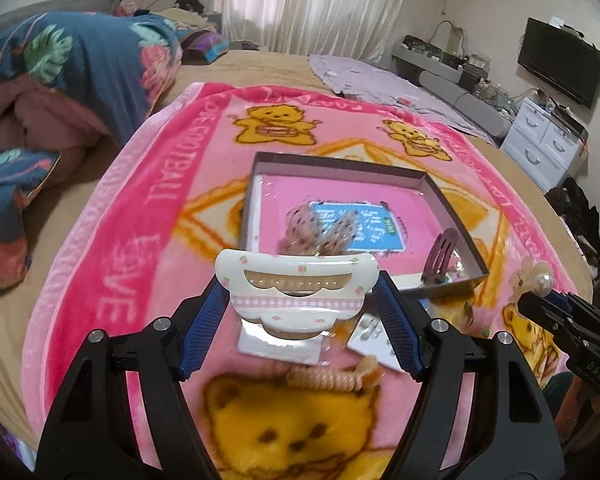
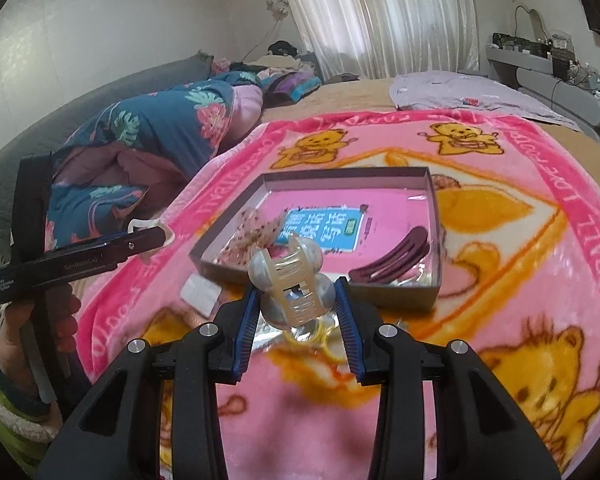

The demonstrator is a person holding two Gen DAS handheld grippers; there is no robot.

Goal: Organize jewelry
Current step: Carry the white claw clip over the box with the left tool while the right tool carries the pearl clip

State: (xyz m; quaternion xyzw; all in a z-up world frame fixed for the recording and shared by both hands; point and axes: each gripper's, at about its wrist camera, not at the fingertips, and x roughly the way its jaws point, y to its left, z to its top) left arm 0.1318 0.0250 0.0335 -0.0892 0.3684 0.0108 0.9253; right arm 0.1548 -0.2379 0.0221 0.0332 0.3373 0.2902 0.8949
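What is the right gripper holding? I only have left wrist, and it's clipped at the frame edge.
Observer: A translucent beige claw clip with pearly balls, pinched between the right gripper's blue pads.
Operator: Any of the person in view?
Observer: Yes. In right wrist, a hand in a fuzzy green-and-white sleeve grips the handle of the left gripper, which holds the white hair clip.

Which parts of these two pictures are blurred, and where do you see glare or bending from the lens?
Left wrist view: the yellow bear print near the bottom is blurred; the white scalloped hair claw is sharp; the pink fleece blanket's edge bows. Right wrist view: glare on the grey shallow box's glossy floor; the blanket at the bottom is smeared.
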